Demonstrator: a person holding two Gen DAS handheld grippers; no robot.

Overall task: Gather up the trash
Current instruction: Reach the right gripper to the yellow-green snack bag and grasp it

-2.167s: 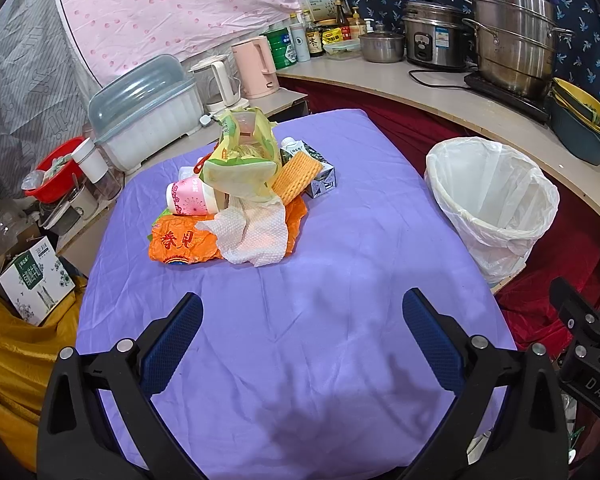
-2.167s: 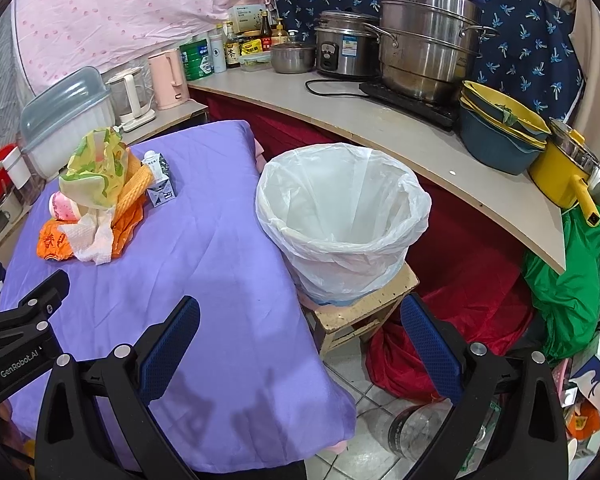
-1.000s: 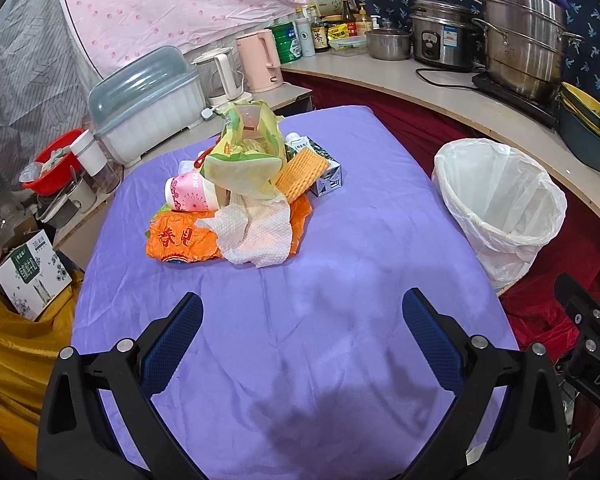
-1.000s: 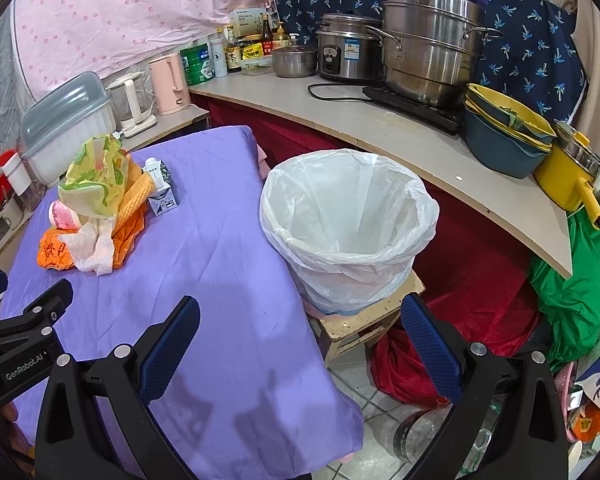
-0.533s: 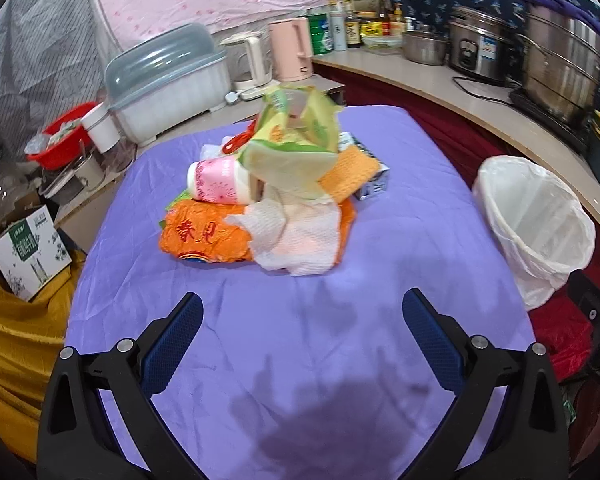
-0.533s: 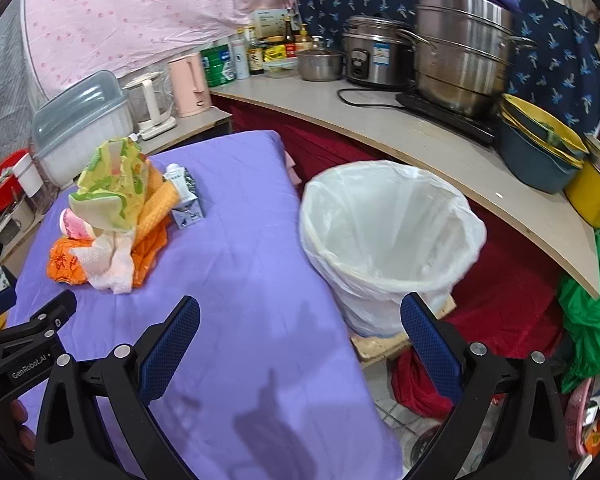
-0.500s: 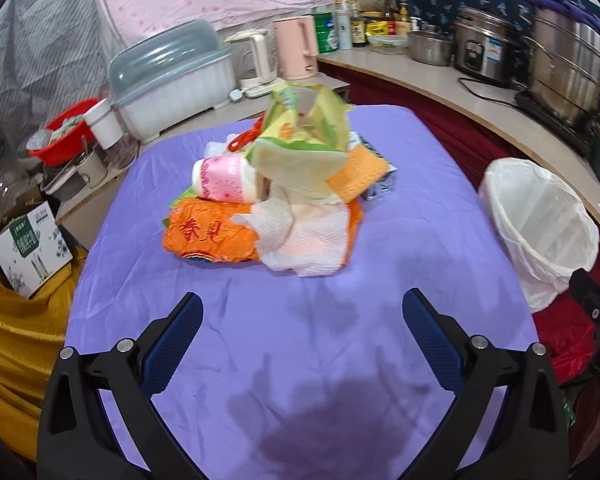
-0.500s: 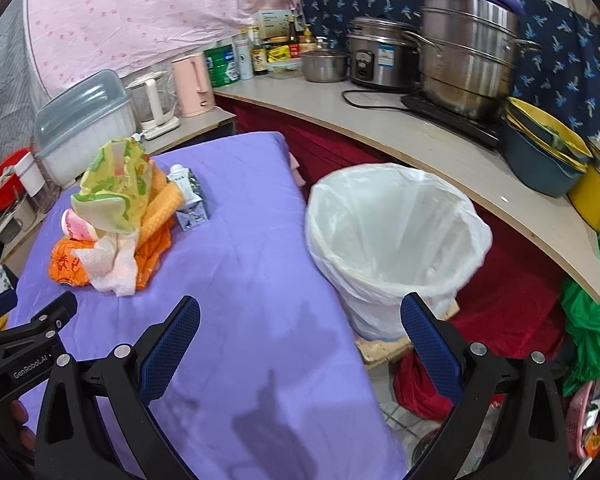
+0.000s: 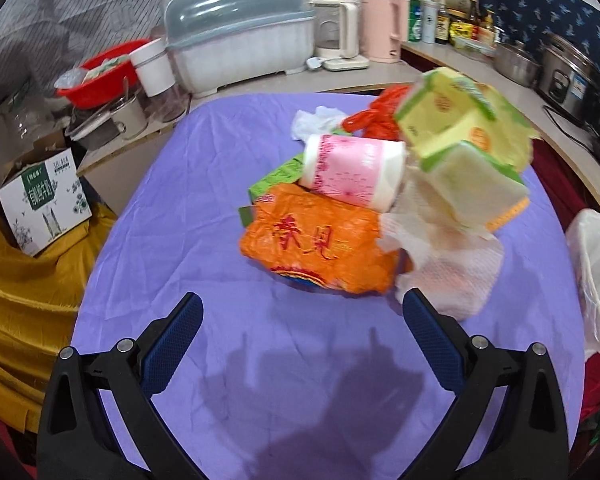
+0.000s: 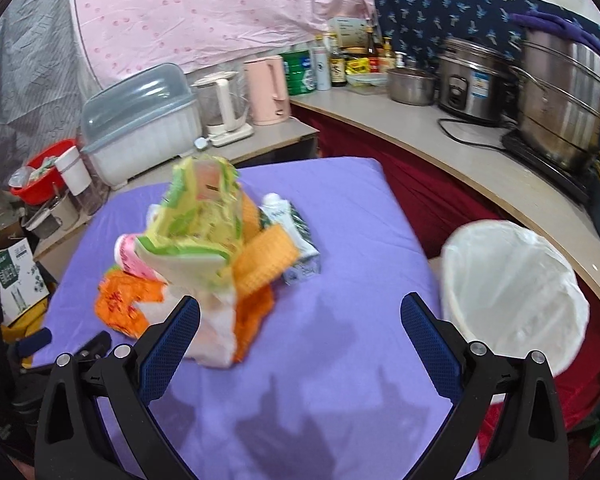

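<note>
Apparently approach step: left gripper (image 9: pixel 302 322) and right gripper (image 10: pixel 300 324) both spread wide, empty, near trash pile (image 9: pixel 364 200) on purple tablecloth (image 9: pixel 188 216). Nothing collected yet. Next: close on orange wrapper (image 9: pixel 320 248) or paper towel (image 9: pixel 452 268), carry to lined bin (image 10: pixel 512 292) beside table. Cluttered kitchen; counter (image 10: pixel 440 140) with cookers behind.

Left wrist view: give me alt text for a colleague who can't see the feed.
The open left gripper hovers over a purple tablecloth, just short of a trash heap: an orange wrapper in front, a pink-and-white cup on its side behind it, a white paper towel and a yellow-green bag to the right. A white-lined bin shows at the right edge.
</note>
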